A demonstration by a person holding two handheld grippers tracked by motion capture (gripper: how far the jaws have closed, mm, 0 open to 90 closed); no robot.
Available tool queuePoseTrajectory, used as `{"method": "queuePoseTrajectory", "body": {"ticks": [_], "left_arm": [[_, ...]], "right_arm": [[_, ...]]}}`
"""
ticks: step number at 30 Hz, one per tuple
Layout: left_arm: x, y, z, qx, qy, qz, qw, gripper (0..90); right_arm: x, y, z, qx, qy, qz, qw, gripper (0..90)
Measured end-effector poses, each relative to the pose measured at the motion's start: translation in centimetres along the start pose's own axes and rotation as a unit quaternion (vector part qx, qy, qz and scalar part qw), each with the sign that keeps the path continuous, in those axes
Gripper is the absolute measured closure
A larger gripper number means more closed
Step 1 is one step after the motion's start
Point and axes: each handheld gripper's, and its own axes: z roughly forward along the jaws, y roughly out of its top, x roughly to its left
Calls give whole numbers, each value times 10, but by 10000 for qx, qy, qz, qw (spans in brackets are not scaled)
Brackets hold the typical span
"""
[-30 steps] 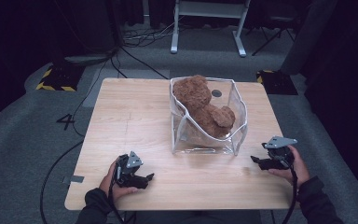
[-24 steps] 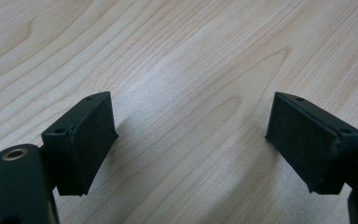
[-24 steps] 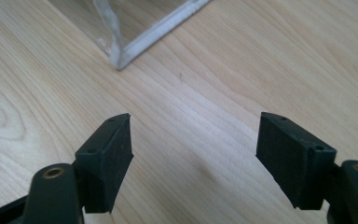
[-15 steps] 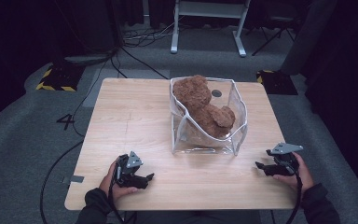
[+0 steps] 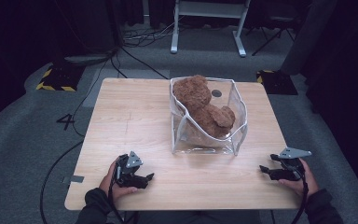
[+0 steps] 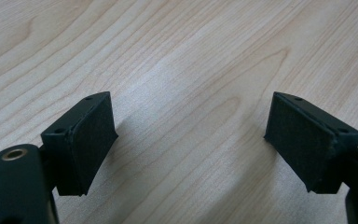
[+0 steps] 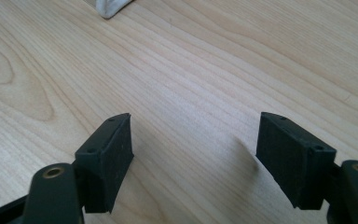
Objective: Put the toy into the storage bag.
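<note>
Since the earlier frame the right gripper [image 5: 266,171] has been lowered toward the table [image 5: 135,112]; the left gripper [image 5: 148,178] is parked, both held wide and empty. The teddy bear [image 5: 205,106] is stuffed in the clear bag [image 5: 235,105] mid-table, which could get tipped if grabbed by one floppy wall

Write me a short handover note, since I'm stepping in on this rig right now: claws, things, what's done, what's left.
Left claw: open, empty, low over the table near its front edge.
Right claw: open, empty, near the front right edge.
Brown teddy bear sits inside the clear bag at mid-table; the bag's top stands open.
Done: the bear is in the bag. Neither claw touches it.
Left: probably closing or moving the bag; that is a guess.
</note>
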Motion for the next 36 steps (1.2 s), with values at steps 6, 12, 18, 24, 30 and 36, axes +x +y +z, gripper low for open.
{"method": "queuePoseTrajectory", "body": {"ticks": [6, 12, 18, 24, 30, 36], "left_arm": [[0, 0, 0, -1, 12, 3, 10000, 160], [0, 0, 0, 7, 32, 14, 10000, 158], [0, 1, 0, 2, 39, -12, 10000, 159], [0, 1, 1, -4, 54, -7, 10000, 162], [0, 1, 1, -3, 55, -27, 10000, 162], [0, 1, 0, -1, 59, -17, 10000, 163]], "right_arm": [[-3, -11, -3, -204, -23, 212, 9996, 230], [-8, -20, -5, -362, 96, 343, 9987, 195], [-9, -21, -6, -366, 94, 342, 9987, 195], [-9, -21, -6, -369, 97, 336, 9987, 196], [-10, -22, -6, -369, 82, 345, 9987, 196], [-11, -22, -6, -365, 26, 397, 9985, 196]]}}
